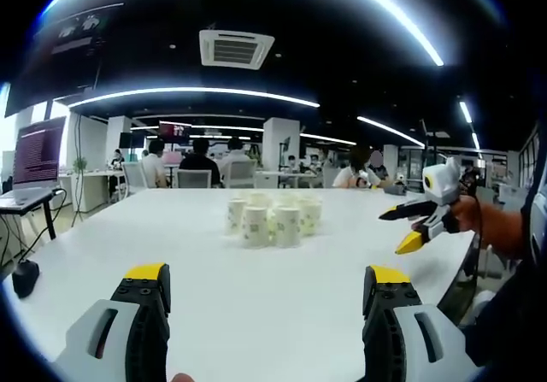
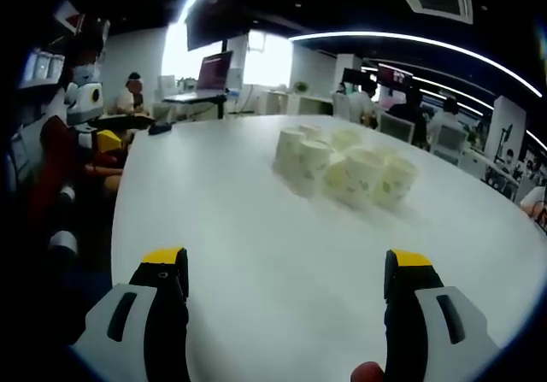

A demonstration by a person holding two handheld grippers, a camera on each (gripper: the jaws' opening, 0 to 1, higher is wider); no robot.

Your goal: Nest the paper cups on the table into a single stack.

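Note:
Several white paper cups with a faint green print [image 1: 272, 218] stand bunched together upright at the middle of a long white table [image 1: 171, 254]. My left gripper [image 1: 267, 281] hovers open over the near table edge, well short of the cups. The right gripper [image 1: 403, 228], held by a hand, comes in from the right with its yellow-tipped jaws apart. In the right gripper view the same cups [image 2: 346, 170] sit ahead and to the right, and my right gripper [image 2: 286, 267] is open with nothing between its jaws. The left gripper [image 2: 107, 134] shows at the left edge.
People sit at desks behind the table's far side [image 1: 201, 158]. A laptop [image 1: 34, 164] stands on a stand at the left. Chairs [image 2: 444, 138] line the far side of the table [image 2: 256, 254].

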